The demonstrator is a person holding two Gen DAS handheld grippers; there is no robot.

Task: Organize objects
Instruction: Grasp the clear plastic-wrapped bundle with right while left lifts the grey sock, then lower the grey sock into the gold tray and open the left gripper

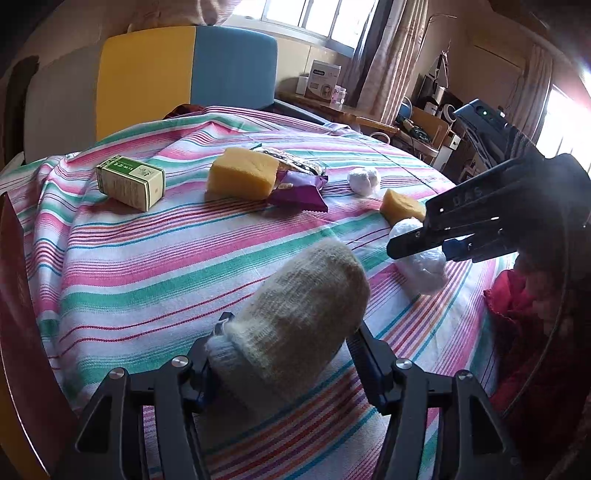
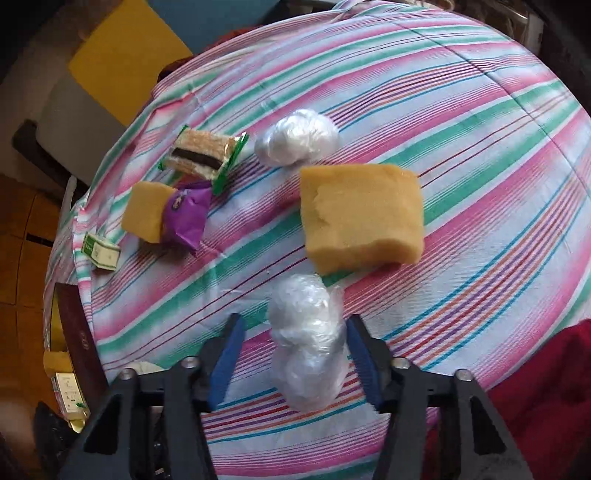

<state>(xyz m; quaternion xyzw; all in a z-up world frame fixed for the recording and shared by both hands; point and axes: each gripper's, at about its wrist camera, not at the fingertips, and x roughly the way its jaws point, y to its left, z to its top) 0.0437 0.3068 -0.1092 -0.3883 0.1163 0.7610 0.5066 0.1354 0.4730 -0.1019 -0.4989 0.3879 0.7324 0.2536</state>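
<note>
Striped cloth (image 1: 155, 266) covers the tabletop. A knitted mitten (image 1: 295, 325) is gripped by the left gripper (image 1: 286, 360), its long axis pointing away toward the sponges. The right gripper (image 2: 293, 354) is held open around a plastic-wrapped bundle (image 2: 306, 347), lying lengthwise between the fingers. The slippery wrap could probably slide out if squeezed off-centre.

The left wrist camera sits low and close over the striped pink, green and white cloth (image 1: 155, 266), looking across it toward the bright window (image 1: 314, 16). The right wrist camera looks more steeply down on the same cloth. Both views share the large yellow sponge block (image 1: 242, 173) (image 2: 147, 212) and the small green cardboard box (image 1: 131, 182) (image 2: 101, 254).
</note>
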